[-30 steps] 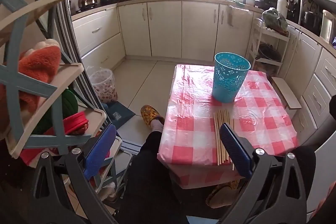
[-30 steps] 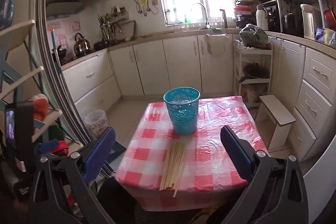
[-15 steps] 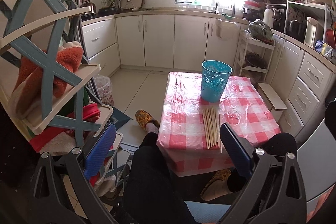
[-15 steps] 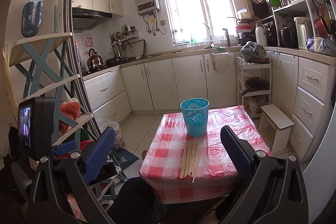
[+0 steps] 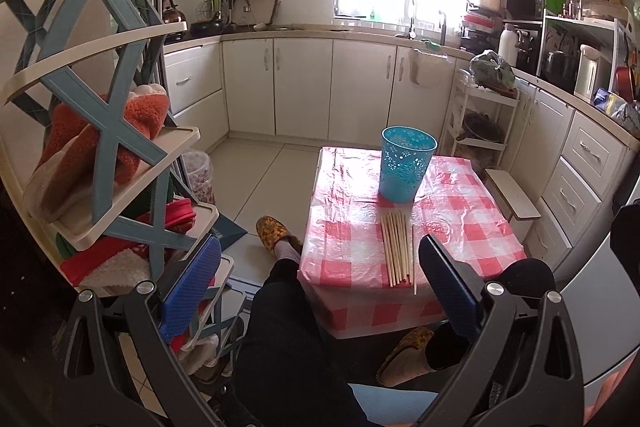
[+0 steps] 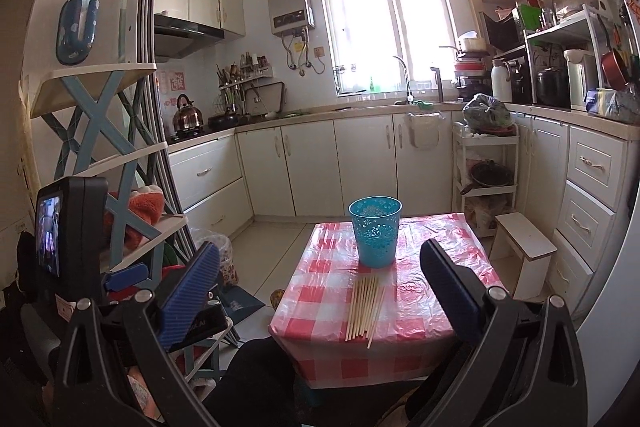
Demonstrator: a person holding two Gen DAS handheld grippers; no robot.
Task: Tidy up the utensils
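Several wooden chopsticks (image 5: pixel 396 247) (image 6: pixel 365 303) lie side by side near the front edge of a low table with a red-and-white checked cloth (image 5: pixel 460 227) (image 6: pixel 420 307). Behind them stands an upright blue perforated cup (image 5: pixel 406 163) (image 6: pixel 375 231). My left gripper (image 5: pixel 320 279) is open, held well back from the table and above a person's lap, with nothing between its blue pads. My right gripper (image 6: pixel 320 279) is open too, farther back and higher, and holds nothing.
A blue-and-cream shelf rack (image 5: pixel 116 131) (image 6: pixel 116 155) with cloths stands close on the left. A person's legs and slippered feet (image 5: pixel 276 231) are at the table's front left. A small white stool (image 5: pixel 512 195) (image 6: pixel 524 239) sits right of the table. Cabinets line the walls.
Both grippers have drawn back and up from the table, so the table, cup and chopsticks look smaller and farther off. Both stay open. Nothing on the table has moved.
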